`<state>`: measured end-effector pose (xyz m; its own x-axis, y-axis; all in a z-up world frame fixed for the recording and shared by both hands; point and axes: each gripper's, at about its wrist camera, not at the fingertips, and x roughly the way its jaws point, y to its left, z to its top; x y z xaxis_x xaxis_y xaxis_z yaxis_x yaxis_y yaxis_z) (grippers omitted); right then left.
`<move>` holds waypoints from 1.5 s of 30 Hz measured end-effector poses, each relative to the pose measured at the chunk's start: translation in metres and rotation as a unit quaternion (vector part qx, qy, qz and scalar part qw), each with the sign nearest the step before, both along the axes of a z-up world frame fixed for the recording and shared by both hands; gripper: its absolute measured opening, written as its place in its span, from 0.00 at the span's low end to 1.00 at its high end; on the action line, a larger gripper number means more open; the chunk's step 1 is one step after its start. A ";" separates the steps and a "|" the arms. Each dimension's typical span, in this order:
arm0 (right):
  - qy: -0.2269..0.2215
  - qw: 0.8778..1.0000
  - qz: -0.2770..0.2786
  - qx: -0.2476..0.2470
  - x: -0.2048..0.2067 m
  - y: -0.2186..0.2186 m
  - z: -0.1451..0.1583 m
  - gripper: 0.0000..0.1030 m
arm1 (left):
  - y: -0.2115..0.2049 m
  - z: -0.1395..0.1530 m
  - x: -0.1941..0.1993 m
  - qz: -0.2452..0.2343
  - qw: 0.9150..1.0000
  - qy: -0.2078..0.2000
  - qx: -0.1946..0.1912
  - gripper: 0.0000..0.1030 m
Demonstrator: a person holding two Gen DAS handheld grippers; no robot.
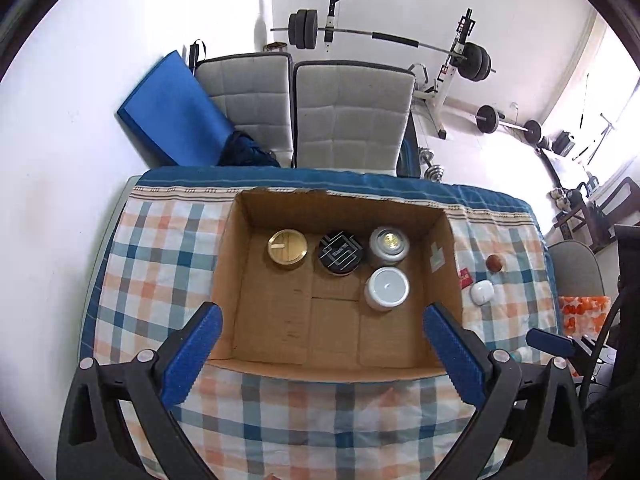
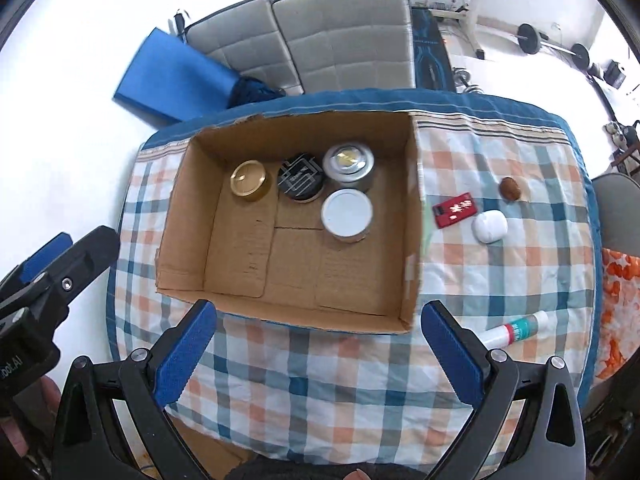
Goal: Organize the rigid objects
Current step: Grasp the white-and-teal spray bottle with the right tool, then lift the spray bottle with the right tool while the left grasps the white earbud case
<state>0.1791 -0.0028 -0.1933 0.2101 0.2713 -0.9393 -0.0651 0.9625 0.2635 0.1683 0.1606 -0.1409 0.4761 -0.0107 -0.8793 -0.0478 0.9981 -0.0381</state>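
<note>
While grippers gape, box half bare

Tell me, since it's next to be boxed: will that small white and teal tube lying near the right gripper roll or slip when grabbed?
The tube looks round and lies on its side on the checked cloth, so a nudge would probably roll it. Its smooth, glossy surface might slip between the open right gripper fingers. It seems small and likely light.

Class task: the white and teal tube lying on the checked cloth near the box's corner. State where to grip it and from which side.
Grip the tube across its labelled middle, coming from above with the right gripper: it lies flat on the cloth, slim, both long sides free.
</note>
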 end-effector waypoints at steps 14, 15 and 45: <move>0.211 0.936 -0.280 0.032 -0.032 -0.231 -0.177 1.00 | -0.188 -0.102 0.048 -0.081 0.992 0.072 0.069 1.00; 0.227 0.927 -0.296 0.042 -0.036 -0.239 -0.194 1.00 | -0.195 -0.108 0.050 -0.085 0.991 0.077 0.075 1.00; 0.214 0.974 -0.057 -0.056 0.047 -0.326 -0.219 0.34 | -0.328 -0.263 0.149 -0.242 0.935 0.249 0.067 0.71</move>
<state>0.2263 -0.3284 -0.4126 -0.1846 0.1591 -0.9699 0.1365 0.9814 0.1350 0.3168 -0.1673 -0.4040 -0.0246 0.0078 -0.9997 0.4325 0.9016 -0.0036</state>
